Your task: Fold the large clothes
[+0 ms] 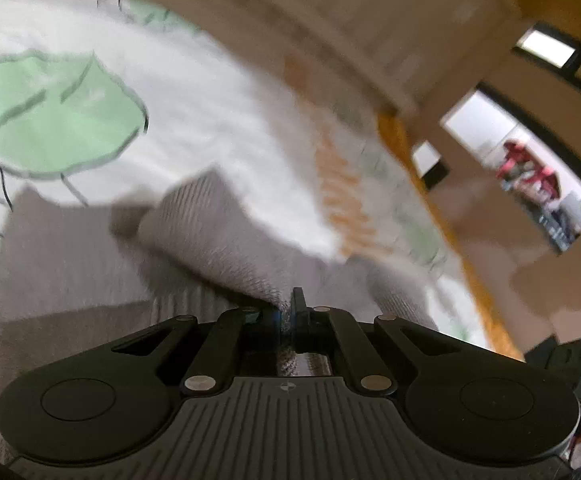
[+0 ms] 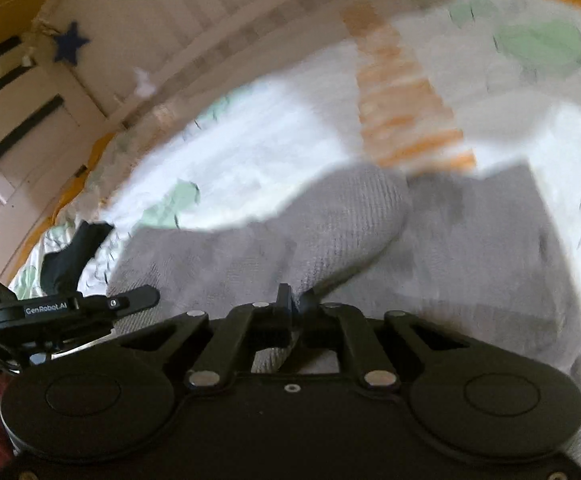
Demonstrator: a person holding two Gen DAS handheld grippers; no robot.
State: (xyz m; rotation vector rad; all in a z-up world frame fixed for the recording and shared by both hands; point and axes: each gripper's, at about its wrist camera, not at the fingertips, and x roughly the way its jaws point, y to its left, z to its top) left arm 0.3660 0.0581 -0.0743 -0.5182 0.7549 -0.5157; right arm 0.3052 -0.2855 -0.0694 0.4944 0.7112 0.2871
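On the bed (image 1: 218, 92), over a white sheet w/ green leaf prints, the grey ribbed garment (image 1: 70, 264) is lying spread out, partly folded. Taking that garment as the landmark: a green leaf print (image 1: 50, 128) is showing on the sheet just beyond its far edge in the left wrist view, and an orange striped band (image 1: 342, 200) is running across the sheet beyond it toward the bed's yellow edge (image 1: 442, 216).

Left tool (image 1: 286, 312) is sitting at the garment's near edge, jaws pinched nearly together w/ a ridge of the grey knit caught between them; the fabric is rising from the pinch in a raised fold (image 1: 210, 232) going away from the cam.

Right tool (image 2: 294, 300) is also at the near edge of the garment (image 2: 470, 240), jaws narrow and gripping a bunched fold (image 2: 350, 216) of the same grey knit, which is humping up right ahead of the fingertips. Orange band (image 2: 402, 100) is lying beyond the garment's far edge in this view too.

Left of the garment in the right wrist view, part of the other tool's black body w/ white lettering (image 2: 46, 310) is showing, close to the cloth's edge. Both views are blurry, so finer detail of the knit edge isn't readable.
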